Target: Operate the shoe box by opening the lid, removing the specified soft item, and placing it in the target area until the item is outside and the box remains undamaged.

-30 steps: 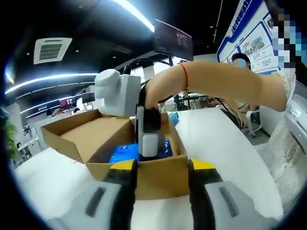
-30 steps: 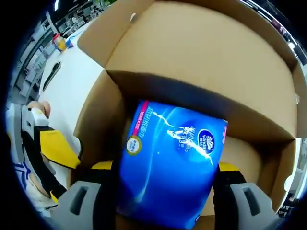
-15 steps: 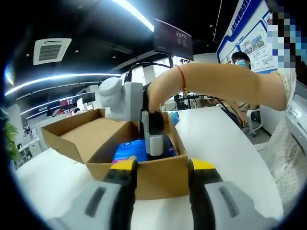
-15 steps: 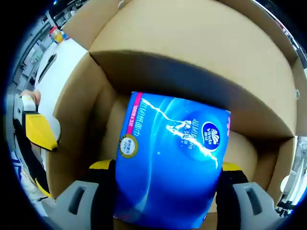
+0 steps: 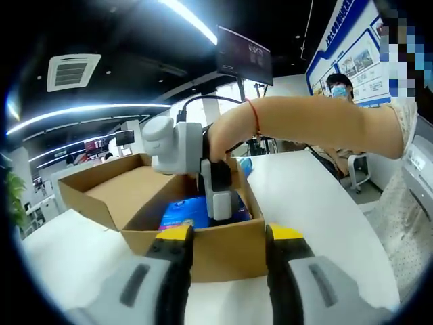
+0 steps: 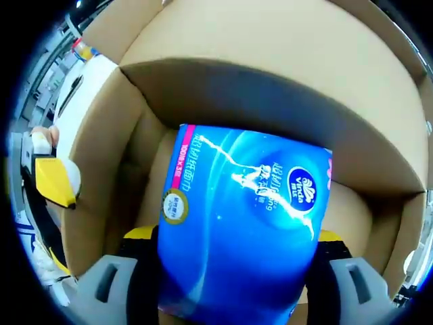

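An open brown cardboard shoe box is seen on a white table in the left gripper view, its lid flap folded back on the far left side. The left gripper, grey with yellow tips, is held just in front of the box's near wall, its jaws spread apart with nothing between them. The near wall of the box is framed by the gap between the two jaws; whether the tips touch the cardboard cannot be told.

Inside the box, a glossy blue plastic-wrapped pack of tissues is visible above the near wall. The right gripper, white and grey with a black mid-section, is reached down into the box from above, gripped by a person's hand on a bare forearm with a thin red string at the wrist. Its lower end is placed at the blue pack.

In the right gripper view, the same blue pack is seen from close above, printed with a white lightning-like streak, a round dark-blue logo and a gold round sticker, with a pink strip along one edge. The right gripper's jaws, yellow at the tips, are pressed against the two opposite sides of the pack, so that the pack is clamped between them. The pack is still within the box walls, with the open lid beyond it. The left gripper's yellow tip is seen outside the box wall at the left.
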`<state>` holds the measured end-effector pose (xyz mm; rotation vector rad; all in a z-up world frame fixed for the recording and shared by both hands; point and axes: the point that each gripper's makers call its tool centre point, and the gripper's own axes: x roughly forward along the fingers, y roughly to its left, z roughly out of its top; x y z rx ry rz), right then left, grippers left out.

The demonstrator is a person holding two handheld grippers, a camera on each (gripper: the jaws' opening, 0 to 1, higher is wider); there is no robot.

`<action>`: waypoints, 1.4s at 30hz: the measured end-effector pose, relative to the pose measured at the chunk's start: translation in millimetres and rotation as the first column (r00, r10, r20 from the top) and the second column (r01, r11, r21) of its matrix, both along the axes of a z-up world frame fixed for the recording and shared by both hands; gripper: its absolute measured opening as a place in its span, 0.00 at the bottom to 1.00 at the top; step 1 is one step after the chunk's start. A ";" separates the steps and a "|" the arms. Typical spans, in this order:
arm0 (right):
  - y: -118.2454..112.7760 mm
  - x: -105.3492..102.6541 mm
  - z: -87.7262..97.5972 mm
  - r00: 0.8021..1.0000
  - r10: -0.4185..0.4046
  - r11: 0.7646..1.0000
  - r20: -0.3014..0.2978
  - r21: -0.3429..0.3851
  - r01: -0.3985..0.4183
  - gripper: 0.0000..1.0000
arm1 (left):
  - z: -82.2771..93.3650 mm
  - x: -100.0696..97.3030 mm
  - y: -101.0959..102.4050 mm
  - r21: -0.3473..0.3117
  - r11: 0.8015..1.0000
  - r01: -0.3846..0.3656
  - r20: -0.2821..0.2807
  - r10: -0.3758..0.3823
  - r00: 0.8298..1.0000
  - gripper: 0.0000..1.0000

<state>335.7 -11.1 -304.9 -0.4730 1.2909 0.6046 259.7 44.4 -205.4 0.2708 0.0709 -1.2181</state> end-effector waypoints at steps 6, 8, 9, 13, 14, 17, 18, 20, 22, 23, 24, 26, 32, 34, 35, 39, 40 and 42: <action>0.4 1.9 2.1 1.000 -0.009 0.999 0.029 0.031 0.008 0.90 | 0.2 0.4 -0.3 0.000 1.000 -0.002 0.000 0.002 1.000 0.43; 0.6 2.0 2.5 0.999 -0.009 0.999 0.034 0.036 0.008 0.89 | 0.3 0.2 -0.3 0.001 1.000 -0.002 0.001 0.002 1.000 0.43; 0.7 2.2 2.7 0.999 -0.009 0.999 0.036 0.038 0.008 0.88 | 0.4 0.4 -0.2 0.001 1.000 -0.002 0.002 0.002 1.000 0.43; 1.1 2.3 3.8 0.999 -0.016 0.999 0.039 0.034 0.015 0.86 | 0.7 0.6 0.1 -0.002 1.000 -0.001 -0.001 0.001 1.000 0.43; 1.2 2.3 4.1 0.999 -0.020 0.999 0.038 0.033 0.019 0.85 | 0.7 0.5 0.0 -0.002 1.000 -0.002 0.000 0.002 1.000 0.43; 1.1 2.3 4.8 0.999 -0.027 0.999 0.035 0.032 0.026 0.82 | 0.8 0.6 0.2 0.000 1.000 -0.003 0.000 0.003 1.000 0.43; 1.1 2.4 5.2 0.999 -0.029 0.999 0.034 0.031 0.028 0.82 | 0.9 0.7 0.3 0.000 1.000 -0.003 0.000 0.003 1.000 0.43; 1.2 2.6 5.9 0.999 -0.033 0.999 0.035 0.032 0.032 0.81 | 1.0 0.9 0.4 -0.001 1.000 -0.002 0.000 0.002 1.000 0.43; 1.2 2.7 6.5 0.999 -0.038 0.999 0.037 0.031 0.037 0.80 | 1.0 0.9 0.5 -0.002 1.000 -0.002 -0.001 0.002 1.000 0.43; 1.4 3.2 7.4 0.998 -0.040 0.999 0.040 0.031 0.039 0.79 | 1.0 1.1 0.7 -0.003 1.000 -0.002 -0.001 0.002 1.000 0.43; 1.3 3.4 7.9 0.998 -0.043 0.999 0.042 0.031 0.042 0.79 | 1.0 1.1 0.7 -0.003 1.000 -0.002 -0.001 0.002 1.000 0.43; 0.1 2.6 8.6 0.998 -0.047 0.999 0.037 0.028 0.046 0.79 | 1.0 1.2 0.9 -0.003 1.000 -0.002 -0.001 0.002 1.000 0.43; -2.9 2.4 15.8 0.998 -0.050 0.999 0.038 0.018 0.050 0.77 | 0.9 1.6 1.2 -0.003 1.000 -0.001 -0.001 0.001 1.000 0.43; -2.1 2.4 19.6 0.998 -0.051 0.998 0.038 0.026 0.050 0.76 | 0.8 1.6 1.1 -0.004 1.000 -0.001 -0.001 0.001 1.000 0.43; -2.1 1.8 20.9 0.998 -0.051 0.998 0.032 0.026 0.050 0.76 | 0.8 1.6 1.0 -0.004 1.000 -0.001 -0.001 0.001 1.000 0.43; -2.8 3.2 31.6 0.998 -0.046 0.999 0.048 0.017 0.045 0.76 | 0.7 1.6 1.0 -0.004 1.000 -0.001 -0.001 0.001 1.000 0.43; -2.9 2.9 34.3 0.998 -0.046 0.999 0.048 0.015 0.045 0.76 | 0.7 1.6 1.0 -0.005 1.000 -0.001 -0.002 0.001 1.000 0.43; -2.9 2.3 39.9 0.998 -0.045 0.999 0.048 0.015 0.044 0.75 | 0.7 1.6 0.9 -0.005 1.000 -0.001 -0.002 0.001 1.000 0.43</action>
